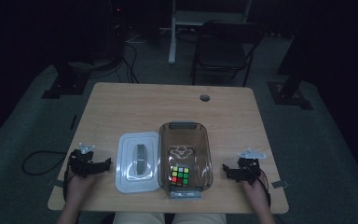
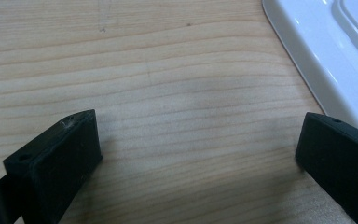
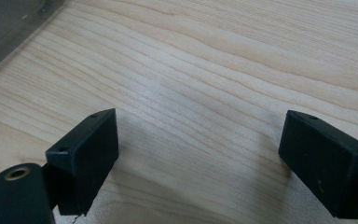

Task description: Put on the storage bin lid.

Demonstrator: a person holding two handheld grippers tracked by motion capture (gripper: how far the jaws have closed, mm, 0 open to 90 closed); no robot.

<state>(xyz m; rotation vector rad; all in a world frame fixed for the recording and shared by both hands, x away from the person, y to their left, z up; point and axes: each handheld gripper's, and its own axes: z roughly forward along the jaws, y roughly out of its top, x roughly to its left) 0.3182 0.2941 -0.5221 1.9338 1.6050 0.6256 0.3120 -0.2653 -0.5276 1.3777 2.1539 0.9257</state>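
From the high view, my left gripper (image 1: 106, 164) rests at the near left of the table (image 1: 135, 100), just left of the white lid (image 1: 137, 161), whose long axis runs near to far. The brown box (image 1: 185, 159) sits right of the lid, touching it, with the colour cube (image 1: 180, 175) in its near end. My right gripper (image 1: 225, 168) lies right of the box, slightly farther off.

In the left gripper view, my jaws stand wide apart over bare wood, the lid's rim (image 2: 326, 60) at far right.

In the right gripper view, jaws apart and empty, the box wall (image 3: 9, 23) at far left. I judge my left nearer the lid.
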